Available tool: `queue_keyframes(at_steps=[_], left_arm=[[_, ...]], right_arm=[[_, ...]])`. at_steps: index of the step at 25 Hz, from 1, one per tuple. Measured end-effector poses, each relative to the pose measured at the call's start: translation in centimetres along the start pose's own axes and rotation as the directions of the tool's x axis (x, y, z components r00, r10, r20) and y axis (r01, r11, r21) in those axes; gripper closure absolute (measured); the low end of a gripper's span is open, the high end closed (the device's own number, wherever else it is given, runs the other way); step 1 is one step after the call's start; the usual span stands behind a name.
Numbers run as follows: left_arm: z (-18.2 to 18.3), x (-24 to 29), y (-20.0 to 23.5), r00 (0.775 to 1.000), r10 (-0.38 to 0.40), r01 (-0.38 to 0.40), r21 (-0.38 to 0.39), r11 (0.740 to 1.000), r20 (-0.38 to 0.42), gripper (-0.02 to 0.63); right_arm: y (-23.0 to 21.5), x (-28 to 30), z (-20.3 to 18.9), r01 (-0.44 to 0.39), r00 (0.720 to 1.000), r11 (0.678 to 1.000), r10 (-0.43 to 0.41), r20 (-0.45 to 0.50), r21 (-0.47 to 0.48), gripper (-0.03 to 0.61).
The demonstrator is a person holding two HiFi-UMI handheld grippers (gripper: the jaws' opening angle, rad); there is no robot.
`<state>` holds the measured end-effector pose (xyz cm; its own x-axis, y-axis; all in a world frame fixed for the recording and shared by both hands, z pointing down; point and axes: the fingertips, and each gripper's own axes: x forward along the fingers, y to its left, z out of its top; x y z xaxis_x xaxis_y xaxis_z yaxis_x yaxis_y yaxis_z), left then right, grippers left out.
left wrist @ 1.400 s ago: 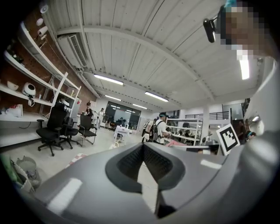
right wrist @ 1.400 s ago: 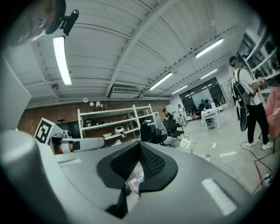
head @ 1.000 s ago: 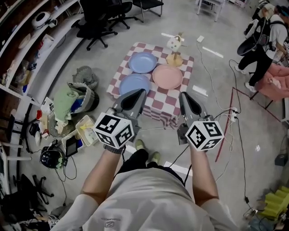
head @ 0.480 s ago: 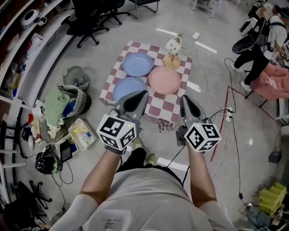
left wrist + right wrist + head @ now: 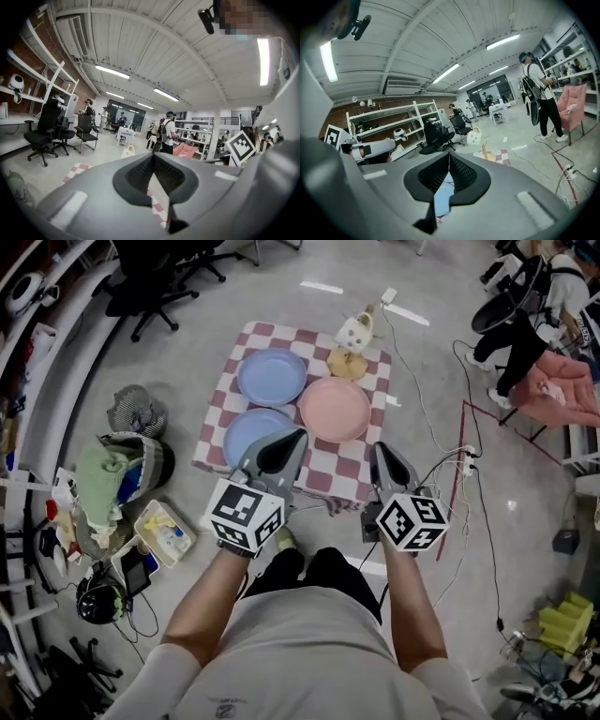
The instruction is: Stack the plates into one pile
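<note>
- Upper centre of the head view: the counter (image 5: 361, 454), draped in a checked cloth, is carrying three plates lying singly. The far blue plate (image 5: 272, 377), near blue plate (image 5: 242, 432) and pink plate (image 5: 334, 410) are sitting just beside one another, none overlapping.
- Lower centre: the left hand-held gripper (image 5: 281, 451) and right hand-held gripper (image 5: 386, 460) are hovering at the counter's near side, touching no plate.
- Jaws: both pairs are pressing together at the tips and pinching nothing.
- Step in hand, as judged: the approach is under way and stacking is not yet begun. The next move is calling for the jaws to spread, then descend to one plate's rim.
- Views compared: only the head view is showing all three plates. The left gripper view is showing mostly the room, with scraps of checked cloth. The right gripper view is showing a blue sliver below its closed tips, probably a blue plate.
</note>
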<state>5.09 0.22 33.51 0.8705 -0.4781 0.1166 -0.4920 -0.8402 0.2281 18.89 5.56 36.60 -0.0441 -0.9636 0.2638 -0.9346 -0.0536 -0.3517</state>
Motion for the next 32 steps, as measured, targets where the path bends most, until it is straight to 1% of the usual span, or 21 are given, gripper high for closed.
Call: queue_keyframes(at_steps=[5, 9, 16, 21, 29, 32], left_arm=[[-1.8, 2.2, 1.2, 0.999, -0.024, 0.023, -0.011, 1.0, -0.024, 0.607], [-3.6, 4.5, 1.8, 0.998, -0.037, 0.036, -0.02, 0.999, -0.052, 0.607], [-7.3, 9.3, 3.8, 0.994, -0.014, 0.012, -0.02, 1.0, -0.111, 0.607], [-10.2, 13.2, 5.1, 0.988, 0.005, -0.013, -0.045, 0.999, -0.155, 0.607], [-15.3, 18.6, 6.3, 0.975, 0.011, -0.03, -0.081, 0.996, -0.22, 0.607], [-17.1, 20.3, 6.5, 0.968, 0.012, -0.033, -0.08, 0.996, -0.249, 0.607]], right_arm=[[-2.1, 2.2, -2.3, 0.04, 0.998, 0.999, -0.039, -0.052, 0.034, 0.566], [-4.8, 4.2, -4.2, 0.077, 0.993, 0.996, -0.071, -0.099, 0.055, 0.563], [-10.4, 9.1, -8.3, 0.127, 0.974, 0.988, -0.108, -0.2, 0.087, 0.562], [-14.9, 12.4, -11.5, 0.165, 0.951, 0.98, -0.129, -0.283, 0.11, 0.56], [-20.8, 16.5, -17.0, 0.223, 0.899, 0.966, -0.153, -0.411, 0.129, 0.554], [-22.6, 17.9, -19.1, 0.24, 0.876, 0.961, -0.154, -0.457, 0.136, 0.527]])
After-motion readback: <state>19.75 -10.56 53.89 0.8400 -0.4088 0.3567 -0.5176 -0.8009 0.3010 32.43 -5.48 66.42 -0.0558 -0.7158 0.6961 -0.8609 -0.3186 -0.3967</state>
